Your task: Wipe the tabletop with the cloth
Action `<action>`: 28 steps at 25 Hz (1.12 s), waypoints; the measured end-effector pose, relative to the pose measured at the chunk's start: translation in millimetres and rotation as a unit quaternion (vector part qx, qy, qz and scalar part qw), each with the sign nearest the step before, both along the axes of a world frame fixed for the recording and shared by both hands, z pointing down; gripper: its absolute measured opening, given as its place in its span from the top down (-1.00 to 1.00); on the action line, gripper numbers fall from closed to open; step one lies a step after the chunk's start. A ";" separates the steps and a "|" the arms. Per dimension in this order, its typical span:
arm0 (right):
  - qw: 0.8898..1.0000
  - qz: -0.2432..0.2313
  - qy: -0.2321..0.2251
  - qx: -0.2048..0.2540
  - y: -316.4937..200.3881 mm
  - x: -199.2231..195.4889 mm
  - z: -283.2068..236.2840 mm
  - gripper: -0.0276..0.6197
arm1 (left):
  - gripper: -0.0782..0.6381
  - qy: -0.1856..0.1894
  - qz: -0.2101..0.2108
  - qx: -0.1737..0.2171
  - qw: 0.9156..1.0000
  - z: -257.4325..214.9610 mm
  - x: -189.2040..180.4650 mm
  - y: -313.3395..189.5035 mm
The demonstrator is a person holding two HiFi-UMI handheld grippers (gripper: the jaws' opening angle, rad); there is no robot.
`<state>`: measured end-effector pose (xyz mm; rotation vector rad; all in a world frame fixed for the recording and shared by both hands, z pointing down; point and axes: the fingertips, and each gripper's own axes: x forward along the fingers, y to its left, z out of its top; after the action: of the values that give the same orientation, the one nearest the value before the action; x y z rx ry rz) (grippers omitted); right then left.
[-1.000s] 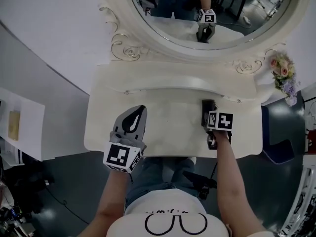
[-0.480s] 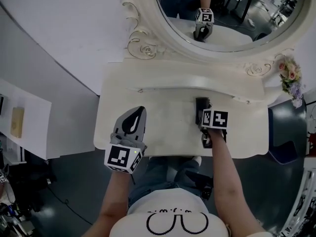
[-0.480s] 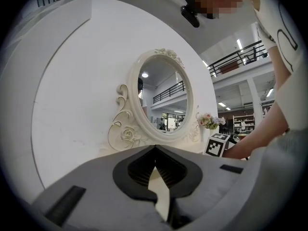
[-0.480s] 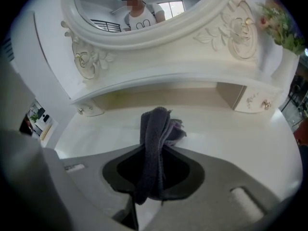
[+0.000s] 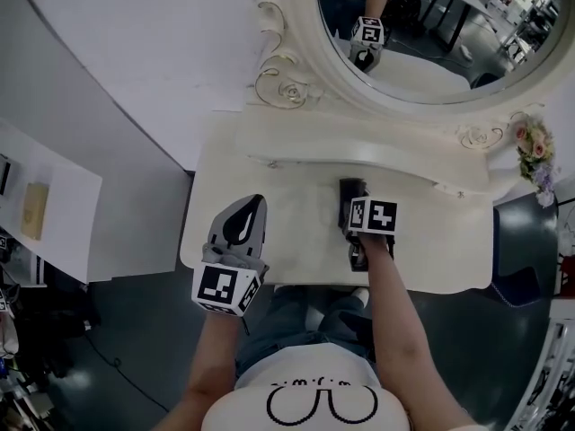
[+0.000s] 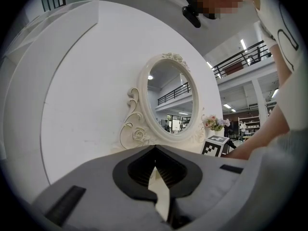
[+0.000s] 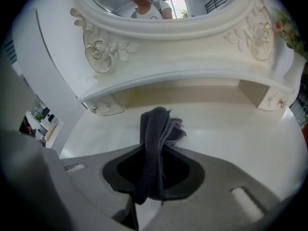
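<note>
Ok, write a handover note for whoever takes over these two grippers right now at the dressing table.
Left gripper: jaws shut, empty, over the front left of the tabletop.
Right gripper: jaws shut on the dark cloth, angled down, with the cloth's bunched end on the tabletop near the middle, in front of the back shelf.
Done: the cloth is gripped and set to the surface. Which areas are already wiped does not show.
Left: probably safest to wipe the whole top.
</note>
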<state>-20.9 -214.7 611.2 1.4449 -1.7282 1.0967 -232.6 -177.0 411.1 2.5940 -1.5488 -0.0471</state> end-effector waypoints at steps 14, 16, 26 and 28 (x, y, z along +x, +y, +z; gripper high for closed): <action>0.999 -0.028 -0.017 0.013 -14.1 -110.6 0.0 0.64 | 0.78 0.000 -0.027 -0.009 1.000 9.9 -44.9 9.6; 0.999 -0.039 -0.015 0.016 -15.7 -127.3 0.1 0.64 | 0.78 0.001 -0.033 -0.013 0.999 13.8 -52.1 11.7; 0.997 -0.070 -0.030 0.010 -23.9 -201.2 0.9 0.64 | 0.78 0.004 -0.082 -0.020 0.996 15.8 -99.2 19.0; 0.996 -0.074 -0.042 0.009 -25.3 -218.0 1.4 0.64 | 0.78 0.001 -0.089 -0.019 0.996 17.5 -108.3 22.8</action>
<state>-238.9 -240.0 612.6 1.2749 -1.8754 1.0796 -340.9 -154.2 428.6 2.4194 -1.7584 -0.0349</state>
